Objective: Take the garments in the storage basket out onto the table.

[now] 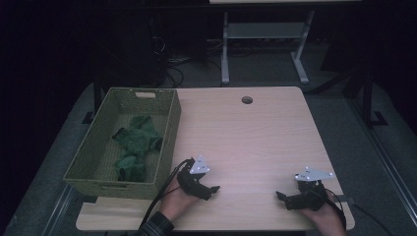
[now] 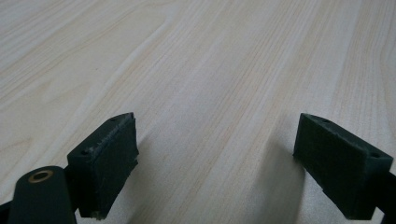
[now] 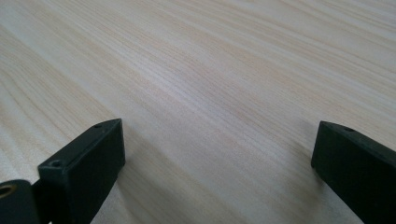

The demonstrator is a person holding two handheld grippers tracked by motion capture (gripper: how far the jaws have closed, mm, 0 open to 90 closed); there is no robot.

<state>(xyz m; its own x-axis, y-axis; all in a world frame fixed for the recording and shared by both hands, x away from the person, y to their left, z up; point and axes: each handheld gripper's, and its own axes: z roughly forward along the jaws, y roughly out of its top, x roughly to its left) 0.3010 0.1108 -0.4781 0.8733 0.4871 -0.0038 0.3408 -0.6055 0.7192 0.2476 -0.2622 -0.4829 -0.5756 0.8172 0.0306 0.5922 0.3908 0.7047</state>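
My left gripper (image 1: 210, 190) rests low over the light wooden table (image 1: 255, 132) near its front edge, just right of the woven basket (image 1: 169, 128). Its jaws stand wide apart with bare wood between them, as the left gripper view (image 2: 215, 158) shows. My right gripper (image 1: 281, 196) lies near the front right of the table, pointing left. It is open too, and the right gripper view (image 3: 217, 168) has nothing but wood grain between the jaws. A crumpled green cloth (image 1: 135, 145) lies inside the basket.
The green woven basket takes up the table's left side and overhangs the left edge. A round cable hole (image 1: 247, 100) sits near the table's far edge. Beyond the table stands a grey metal frame (image 1: 260, 34) on a dark floor.
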